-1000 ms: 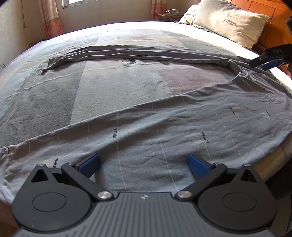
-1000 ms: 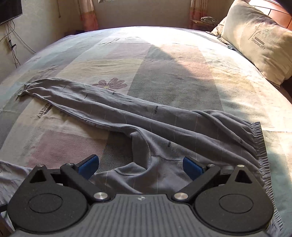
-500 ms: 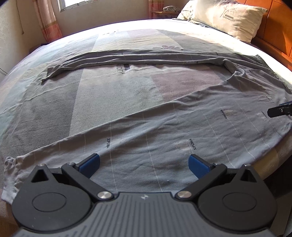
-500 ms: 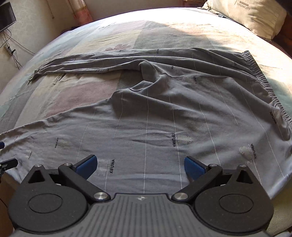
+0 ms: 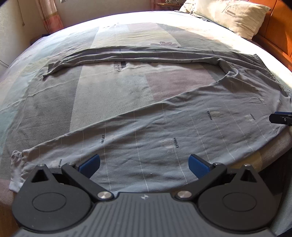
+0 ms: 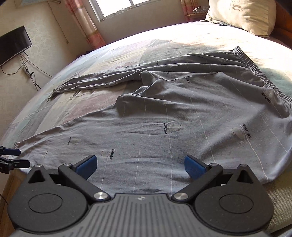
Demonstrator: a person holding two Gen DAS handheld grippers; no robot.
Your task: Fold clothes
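Both grippers have drawn back toward the near edge of the bed (image 5: 54,94) since a second ago, the right one most, so its view now takes in the trousers' broad near leg rather than only the crotch and far leg. Grey trousers (image 5: 164,131) lie spread across the bed, one leg along the near edge, the other stretched out far across the cover. From the left gripper (image 5: 144,163), jaws wide apart and holding nothing, both cuffs show at the left, and a tip of the right gripper (image 5: 281,118) pokes in at the right edge. From the right gripper (image 6: 139,165), jaws likewise wide and empty, the gathered waistband (image 6: 255,67) shows fully at the far right, along with a window (image 6: 118,7) and a dark screen (image 6: 12,43) on the left wall. A pillow (image 5: 230,16) sits at the far right.
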